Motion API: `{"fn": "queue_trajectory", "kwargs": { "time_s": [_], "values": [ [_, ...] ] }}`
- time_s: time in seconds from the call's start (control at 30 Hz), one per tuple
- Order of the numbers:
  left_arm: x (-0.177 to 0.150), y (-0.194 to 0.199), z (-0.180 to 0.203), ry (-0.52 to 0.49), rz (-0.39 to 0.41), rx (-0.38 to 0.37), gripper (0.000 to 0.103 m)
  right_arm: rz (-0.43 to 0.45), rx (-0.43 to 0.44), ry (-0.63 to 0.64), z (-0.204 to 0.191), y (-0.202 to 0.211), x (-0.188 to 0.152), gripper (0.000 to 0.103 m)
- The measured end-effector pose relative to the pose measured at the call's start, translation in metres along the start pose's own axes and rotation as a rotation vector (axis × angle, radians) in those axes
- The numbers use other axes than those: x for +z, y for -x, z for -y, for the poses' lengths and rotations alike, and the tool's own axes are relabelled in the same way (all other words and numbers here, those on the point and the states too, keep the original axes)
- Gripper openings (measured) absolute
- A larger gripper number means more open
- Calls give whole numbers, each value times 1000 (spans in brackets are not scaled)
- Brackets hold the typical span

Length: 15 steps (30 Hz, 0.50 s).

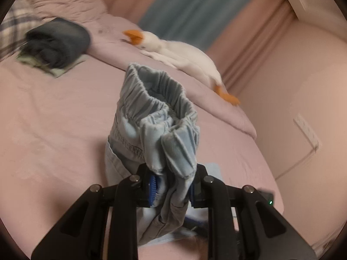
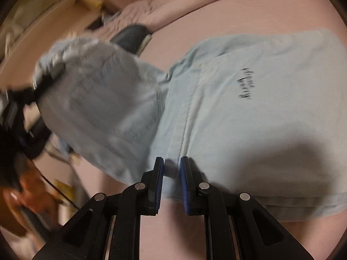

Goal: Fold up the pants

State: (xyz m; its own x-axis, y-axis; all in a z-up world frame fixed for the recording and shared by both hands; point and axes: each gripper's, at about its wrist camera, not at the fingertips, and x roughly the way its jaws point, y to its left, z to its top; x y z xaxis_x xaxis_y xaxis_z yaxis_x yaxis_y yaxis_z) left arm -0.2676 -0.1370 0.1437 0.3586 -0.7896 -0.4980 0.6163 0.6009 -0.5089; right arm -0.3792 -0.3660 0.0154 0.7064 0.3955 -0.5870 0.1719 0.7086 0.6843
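The light blue pants (image 2: 238, 130) lie on the pink bed sheet (image 2: 271, 17), with dark lettering on one pocket. My left gripper (image 1: 172, 186) is shut on a bunched part of the pants (image 1: 156, 119) near the elastic waistband and holds it lifted above the bed. In the right wrist view that lifted part (image 2: 97, 99) rises at the left, with the left gripper (image 2: 41, 82) at its top. My right gripper (image 2: 171, 169) has its jaws close together around the near edge of the pants at the seam.
A white toy goose (image 1: 180, 54) with orange beak lies at the far side of the bed. A dark folded garment (image 1: 56, 43) rests on a greenish cloth at the far left. A pink quilt (image 1: 69, 2) is behind it. The bed's right edge meets a pink wall (image 1: 303, 108).
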Motion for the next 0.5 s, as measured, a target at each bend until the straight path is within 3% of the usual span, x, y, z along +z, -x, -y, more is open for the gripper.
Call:
{"fn": "queue_trajectory", "kwargs": {
  "time_s": [0.07, 0.1, 0.17, 0.27, 0.33, 0.4, 0.5],
  "values": [
    [-5, -16, 15, -53, -36, -5, 22, 84, 93, -117, 19, 19, 5, 50],
    [-8, -25, 22, -76, -56, -7, 22, 122, 181, -228, 37, 28, 6, 57],
    [-17, -45, 37, -132, -102, -6, 22, 156, 396, -447, 72, 32, 2, 58],
    [-35, -80, 52, -213, -206, 6, 24, 179, 550, -598, 90, 26, -4, 60],
    [-51, -102, 60, -269, -277, 32, 25, 187, 599, -624, 96, 34, -4, 68],
    [-62, -116, 63, -290, -330, 28, 35, 204, 609, -620, 87, 33, -3, 70],
    [-70, -121, 64, -279, -376, -58, 66, 193, 516, -613, 77, 28, 6, 74]
  ]
}}
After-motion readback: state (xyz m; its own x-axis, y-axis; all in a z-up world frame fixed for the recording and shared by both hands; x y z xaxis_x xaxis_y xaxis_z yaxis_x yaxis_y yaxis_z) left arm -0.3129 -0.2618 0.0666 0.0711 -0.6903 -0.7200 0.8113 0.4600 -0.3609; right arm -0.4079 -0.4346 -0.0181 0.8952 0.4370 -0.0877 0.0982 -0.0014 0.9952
